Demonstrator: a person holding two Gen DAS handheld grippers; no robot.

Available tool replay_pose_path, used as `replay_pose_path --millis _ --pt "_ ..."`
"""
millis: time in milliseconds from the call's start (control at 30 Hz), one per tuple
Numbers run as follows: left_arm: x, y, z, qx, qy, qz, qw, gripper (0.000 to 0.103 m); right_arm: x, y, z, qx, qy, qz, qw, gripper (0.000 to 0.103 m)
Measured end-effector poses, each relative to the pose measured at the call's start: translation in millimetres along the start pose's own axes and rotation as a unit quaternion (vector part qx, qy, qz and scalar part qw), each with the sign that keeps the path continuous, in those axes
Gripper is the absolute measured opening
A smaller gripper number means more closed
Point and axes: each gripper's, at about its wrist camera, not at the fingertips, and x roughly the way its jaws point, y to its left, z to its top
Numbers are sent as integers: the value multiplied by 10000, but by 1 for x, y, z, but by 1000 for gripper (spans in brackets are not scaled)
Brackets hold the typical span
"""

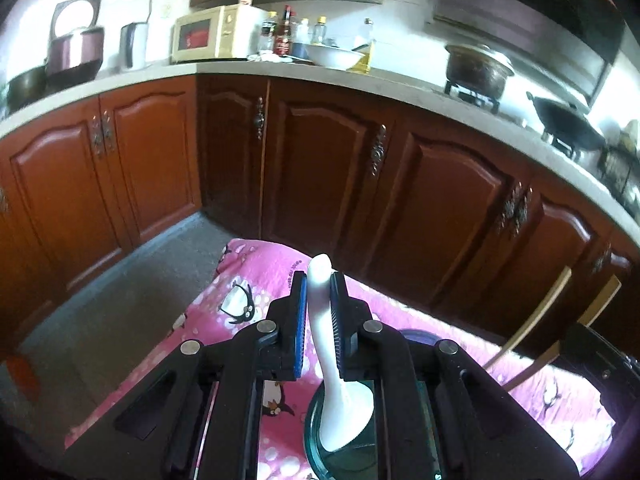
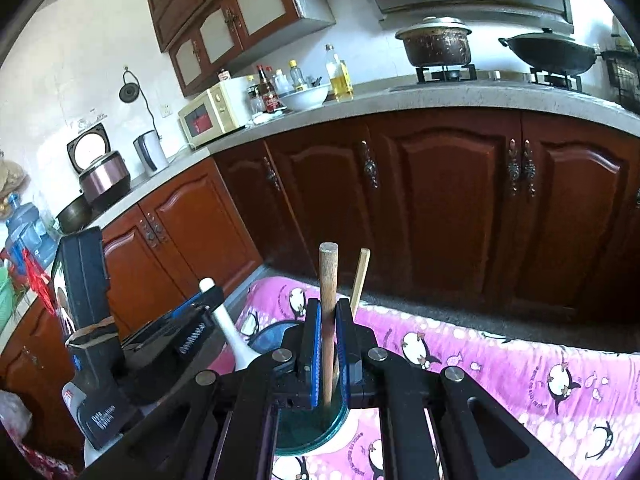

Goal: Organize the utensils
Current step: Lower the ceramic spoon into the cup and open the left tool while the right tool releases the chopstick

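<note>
Pink penguin-print cloth [image 2: 500, 364] covers the table, bearing a teal-rimmed dish [image 2: 316, 432]

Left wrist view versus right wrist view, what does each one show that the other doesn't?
Only the left wrist view: the white spoon seen end-on, pinched between the left gripper fingers.

Only the right wrist view: the right gripper shut on a wooden stick, a blue water jug, and the left gripper from the side.

Both: the green glass dish, pink penguin cloth, microwave and wok.

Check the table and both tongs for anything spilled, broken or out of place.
Nothing stands out. The left tongs grip a white spoon, the right tongs a wooden stick, both over the teal container; no spill shows.
</note>
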Motion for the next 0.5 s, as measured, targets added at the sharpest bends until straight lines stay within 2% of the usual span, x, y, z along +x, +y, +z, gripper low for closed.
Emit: replay_pose_path --millis 200,267,300,333,367,500 --pt "3 -10 -8 327 301 -271 9986 10 11 -10 -10 175 279 13 9995 7" --pt "4 -9 -10 387 412 -344 9978 15 9 -16 -14 295 337 26 9990 7" --pt "5 -7 -10 384 484 -388 9973 18 7 -17 -14 328 342 22 9989 13" --pt "6 -5 -10 363 540 -423 9970 26 4 -18 -15 350 333 16 9988 25" --pt "5 -3 -10 320 587 -482 9966 31 -1 -20 -16 359 294 14 9989 32" --pt "-2 2 -11 356 605 -555 9960 34 -12 -24 -22 372 281 -50 9989 34"
